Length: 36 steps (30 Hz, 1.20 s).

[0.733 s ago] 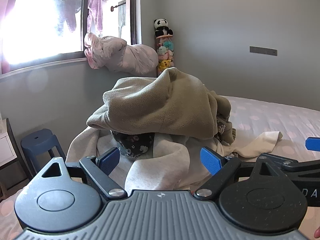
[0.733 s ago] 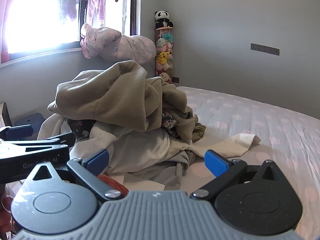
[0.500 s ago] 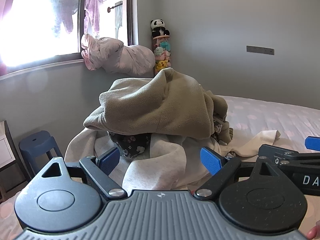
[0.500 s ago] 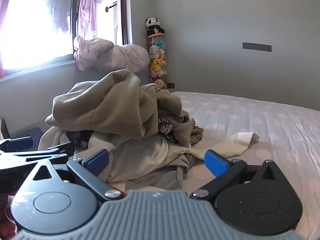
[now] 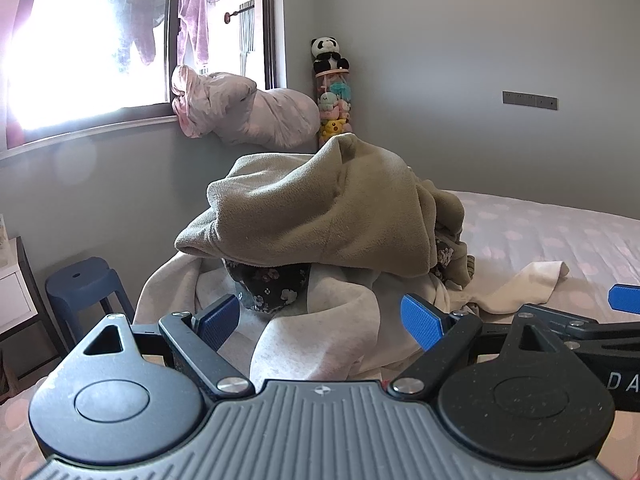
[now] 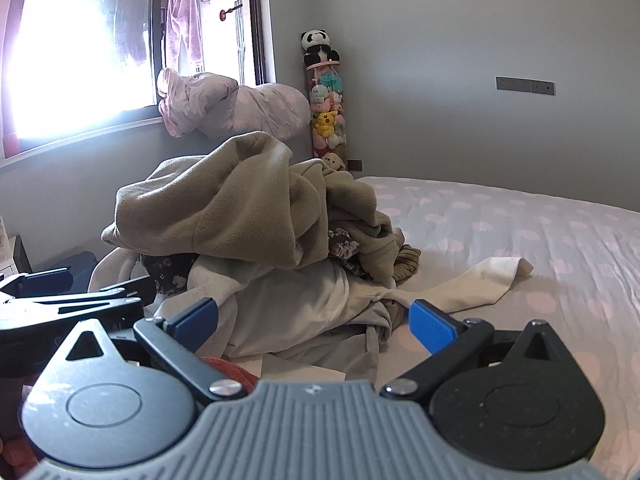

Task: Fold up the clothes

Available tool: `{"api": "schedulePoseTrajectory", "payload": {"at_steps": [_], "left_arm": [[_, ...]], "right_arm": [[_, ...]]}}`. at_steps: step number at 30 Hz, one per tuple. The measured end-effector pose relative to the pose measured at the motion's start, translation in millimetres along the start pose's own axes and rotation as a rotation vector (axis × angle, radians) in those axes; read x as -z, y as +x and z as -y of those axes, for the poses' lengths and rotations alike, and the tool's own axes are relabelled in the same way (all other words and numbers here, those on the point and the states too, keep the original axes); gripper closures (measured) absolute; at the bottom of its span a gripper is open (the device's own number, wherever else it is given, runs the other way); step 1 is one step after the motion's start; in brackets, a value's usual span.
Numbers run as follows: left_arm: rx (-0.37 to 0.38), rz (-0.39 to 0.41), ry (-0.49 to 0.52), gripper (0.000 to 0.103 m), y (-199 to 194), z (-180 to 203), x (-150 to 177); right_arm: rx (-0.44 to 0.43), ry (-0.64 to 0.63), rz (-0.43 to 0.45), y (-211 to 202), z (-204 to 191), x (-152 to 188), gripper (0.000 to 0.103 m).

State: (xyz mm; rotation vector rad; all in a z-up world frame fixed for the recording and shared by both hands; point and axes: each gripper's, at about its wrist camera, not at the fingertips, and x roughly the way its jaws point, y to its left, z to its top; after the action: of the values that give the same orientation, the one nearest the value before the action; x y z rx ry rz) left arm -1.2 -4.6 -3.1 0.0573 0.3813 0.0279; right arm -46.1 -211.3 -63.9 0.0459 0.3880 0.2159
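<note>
Both my hand-held grippers, left [image 5: 320, 318] and right [image 6: 314, 320], stood wide apart and empty, facing the clothes pile [image 6: 256, 240] heaped on the polka-dot bed [image 6: 520, 240]; beyond were grey walls, a bright window [image 5: 88, 52] and a blue stool [image 5: 86, 284].

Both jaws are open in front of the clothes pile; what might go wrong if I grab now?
The olive fleece sits on top of the floral garment and the grey sweatshirt, so pulling a lower piece would likely topple or tangle the pile. The left gripper and right gripper are close together and may collide.
</note>
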Motion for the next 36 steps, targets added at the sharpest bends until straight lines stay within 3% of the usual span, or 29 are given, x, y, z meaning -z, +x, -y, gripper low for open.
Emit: {"api": "schedulePoseTrajectory", "payload": {"at_steps": [36], "left_arm": [[-0.018,-0.052,-0.032,0.015,7.3,-3.3,3.4]], "right_arm": [[0.014,-0.022,-0.013,3.8,-8.0,0.9,0.001]]}}
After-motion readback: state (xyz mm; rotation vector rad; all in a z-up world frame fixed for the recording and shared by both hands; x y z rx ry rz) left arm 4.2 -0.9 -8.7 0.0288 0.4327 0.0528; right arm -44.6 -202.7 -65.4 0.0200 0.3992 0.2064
